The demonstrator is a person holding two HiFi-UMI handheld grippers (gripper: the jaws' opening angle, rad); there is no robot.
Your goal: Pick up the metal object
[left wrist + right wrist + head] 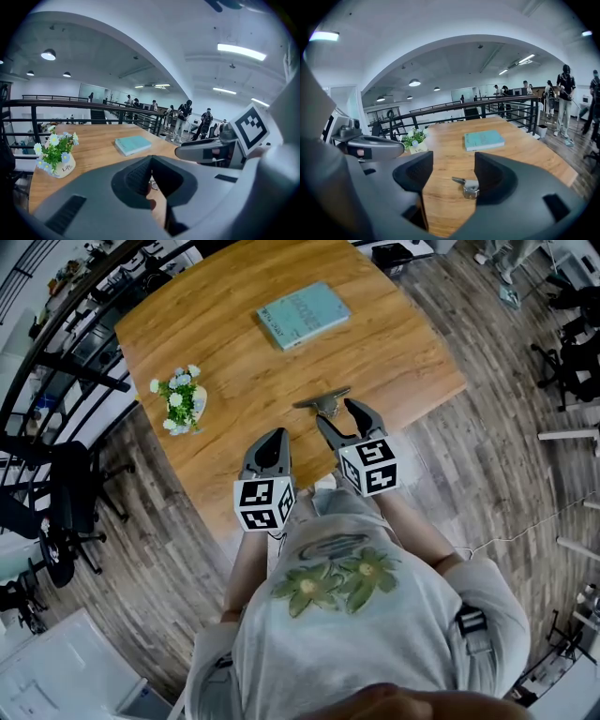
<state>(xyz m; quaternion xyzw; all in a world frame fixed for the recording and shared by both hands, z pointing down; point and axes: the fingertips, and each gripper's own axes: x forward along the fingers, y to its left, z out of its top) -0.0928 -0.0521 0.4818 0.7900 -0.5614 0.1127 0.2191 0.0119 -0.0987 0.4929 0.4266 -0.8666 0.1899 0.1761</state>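
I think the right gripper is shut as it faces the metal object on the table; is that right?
Not quite: the right gripper is open, facing the metal object on the table, as the right gripper view shows.

Grained wooden table [234, 352], shiny metal object [469, 186], matt grey plastic right hand-held gripper [453, 164]

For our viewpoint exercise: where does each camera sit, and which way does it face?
Head view: on the head, steeply down at the table; shirt, left tongs, right tongs show.
Left gripper view: on the left tongs, across the table; shut jaws show.
Right gripper view: on the right tongs, toward the metal object; open jaws show.
Shared: all show the book.
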